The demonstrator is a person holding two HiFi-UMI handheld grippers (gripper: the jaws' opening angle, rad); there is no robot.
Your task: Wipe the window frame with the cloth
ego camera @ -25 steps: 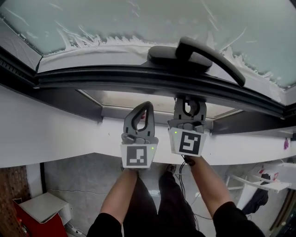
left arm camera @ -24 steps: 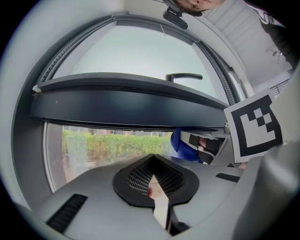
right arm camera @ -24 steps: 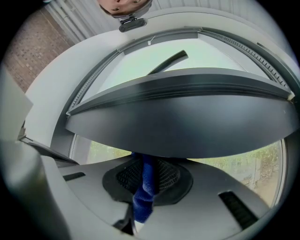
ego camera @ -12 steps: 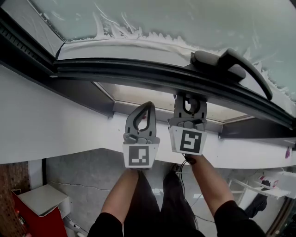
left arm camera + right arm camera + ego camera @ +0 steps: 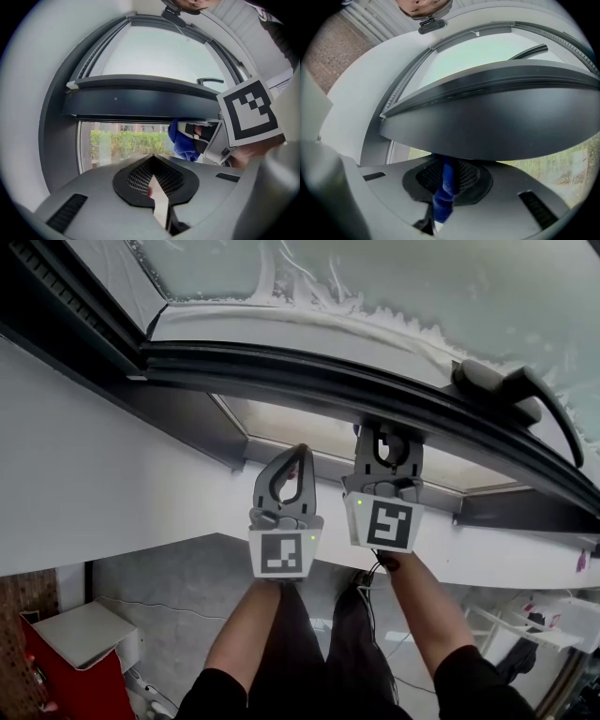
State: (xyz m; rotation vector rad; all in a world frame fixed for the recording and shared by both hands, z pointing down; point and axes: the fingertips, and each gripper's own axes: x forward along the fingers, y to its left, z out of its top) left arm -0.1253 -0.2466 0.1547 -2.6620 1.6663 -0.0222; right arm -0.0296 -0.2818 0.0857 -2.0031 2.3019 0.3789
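Right gripper (image 5: 388, 448) pinches cloth (image 5: 444, 190) between its jaws under window frame (image 5: 375, 395); left gripper (image 5: 299, 454) closed, empty

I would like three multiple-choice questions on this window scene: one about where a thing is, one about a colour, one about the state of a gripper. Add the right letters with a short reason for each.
1. Where is the cloth?
A. in the right gripper
B. in the left gripper
C. in neither gripper

2. What colour is the cloth?
A. blue
B. white
C. yellow

3. How do the left gripper's jaws stand?
A. wide apart
B. together, with nothing between them
C. closed on the cloth

Right letters:
1 A: the right gripper view shows the cloth pinched between its jaws, just under the dark window frame.
2 A: it looks blue in both gripper views.
3 B: the left gripper view shows its jaws meeting at the tips, with no cloth there.
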